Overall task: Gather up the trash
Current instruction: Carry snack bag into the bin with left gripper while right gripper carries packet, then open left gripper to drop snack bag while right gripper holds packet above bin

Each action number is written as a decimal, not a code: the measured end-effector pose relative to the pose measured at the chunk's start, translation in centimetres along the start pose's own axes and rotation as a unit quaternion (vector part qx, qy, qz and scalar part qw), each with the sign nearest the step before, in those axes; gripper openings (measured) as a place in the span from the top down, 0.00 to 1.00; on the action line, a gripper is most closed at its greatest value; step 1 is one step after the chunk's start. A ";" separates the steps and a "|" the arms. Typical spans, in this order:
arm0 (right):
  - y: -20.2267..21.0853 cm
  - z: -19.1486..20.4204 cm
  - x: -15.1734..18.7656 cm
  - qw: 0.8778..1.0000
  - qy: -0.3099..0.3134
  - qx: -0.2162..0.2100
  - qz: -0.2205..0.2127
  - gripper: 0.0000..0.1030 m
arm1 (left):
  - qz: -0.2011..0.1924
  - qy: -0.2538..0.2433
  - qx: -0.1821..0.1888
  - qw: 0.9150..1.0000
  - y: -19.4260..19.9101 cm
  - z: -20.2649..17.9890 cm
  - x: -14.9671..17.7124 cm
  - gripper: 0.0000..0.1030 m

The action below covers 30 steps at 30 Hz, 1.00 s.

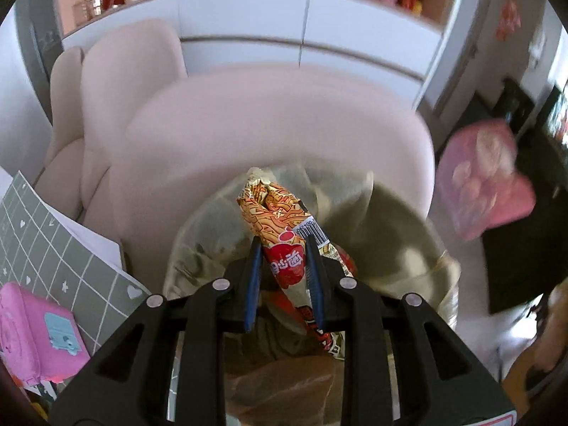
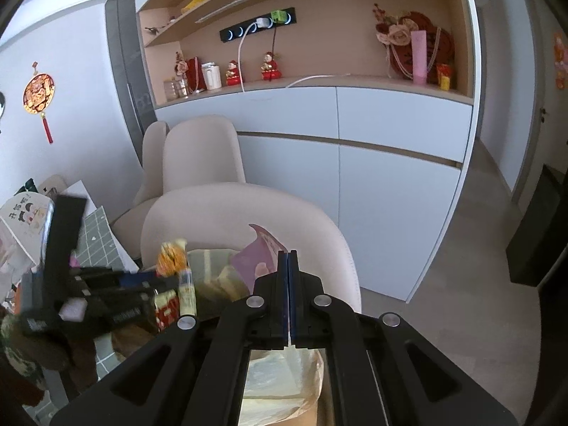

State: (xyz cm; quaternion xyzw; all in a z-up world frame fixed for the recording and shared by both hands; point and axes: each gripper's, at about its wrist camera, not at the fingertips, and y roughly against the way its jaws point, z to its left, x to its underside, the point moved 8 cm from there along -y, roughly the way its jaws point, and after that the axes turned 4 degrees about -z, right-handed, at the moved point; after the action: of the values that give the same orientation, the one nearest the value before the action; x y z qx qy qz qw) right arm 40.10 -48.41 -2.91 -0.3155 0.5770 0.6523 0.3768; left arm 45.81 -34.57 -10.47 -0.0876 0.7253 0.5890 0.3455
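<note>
My left gripper (image 1: pixel 284 245) is shut on an orange and red snack wrapper (image 1: pixel 280 227) and holds it over the open mouth of a bin lined with a translucent yellowish bag (image 1: pixel 408 234). In the right wrist view the left gripper (image 2: pixel 167 280) shows at the left with the same wrapper (image 2: pixel 174 273). My right gripper (image 2: pixel 288 254) is shut on a pink wrapper (image 2: pixel 262 259), which sticks up between the pads above the bin bag (image 2: pixel 284 380). The pink wrapper also shows blurred at the right of the left wrist view (image 1: pixel 482 177).
A beige chair (image 1: pixel 269 135) stands just behind the bin, with more chairs (image 2: pixel 198 152) beyond. A table with a grey gridded cloth (image 1: pixel 53 248) and a pink pouch (image 1: pixel 32 333) is at the left. White cabinets (image 2: pixel 390 163) line the back wall.
</note>
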 end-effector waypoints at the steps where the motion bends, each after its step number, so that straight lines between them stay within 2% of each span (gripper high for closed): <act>1: -0.2 -0.3 0.2 1.000 -0.004 -0.001 0.002 0.97 | 0.009 -0.007 0.000 1.000 -0.4 -0.4 0.5 0.78; 6: -1.2 -0.9 0.8 1.000 -0.017 -0.005 0.009 0.97 | 0.043 -0.015 0.002 0.999 -2.1 -1.3 2.3 0.77; 8: -1.6 -1.0 0.7 1.000 -0.020 -0.009 0.011 0.97 | 0.050 -0.003 0.013 0.999 -2.5 -1.3 2.7 0.77; 11: -1.9 -0.8 0.6 1.000 -0.019 -0.014 0.011 0.97 | 0.049 0.018 0.029 0.998 -2.6 -1.1 2.7 0.71; 12: -1.9 -0.8 0.5 1.000 -0.018 -0.015 0.010 0.97 | 0.045 0.029 0.033 0.998 -2.3 -0.9 2.7 0.64; 13: -2.0 -0.7 0.4 1.000 -0.018 -0.016 0.009 0.97 | 0.040 0.035 0.032 0.998 -2.0 -0.6 2.5 0.61; 17: -2.1 -0.4 0.3 0.999 -0.023 -0.023 0.008 0.97 | -0.004 0.065 0.028 0.997 0.8 0.8 1.4 0.55; 22: -2.5 1.3 0.7 0.999 -0.012 -0.041 0.015 0.97 | -0.032 0.095 0.015 0.995 3.8 2.6 1.0 0.54; 30: -4.1 5.2 2.4 0.996 0.006 -0.079 0.049 0.97 | -0.033 0.133 -0.010 0.991 6.9 6.1 2.8 0.54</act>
State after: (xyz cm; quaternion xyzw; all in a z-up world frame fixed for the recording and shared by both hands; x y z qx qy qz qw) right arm 42.54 -42.74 -6.33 -0.3200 0.5406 0.7117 0.3144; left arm 42.44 -26.20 -7.09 -0.1925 0.7554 0.5677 0.2647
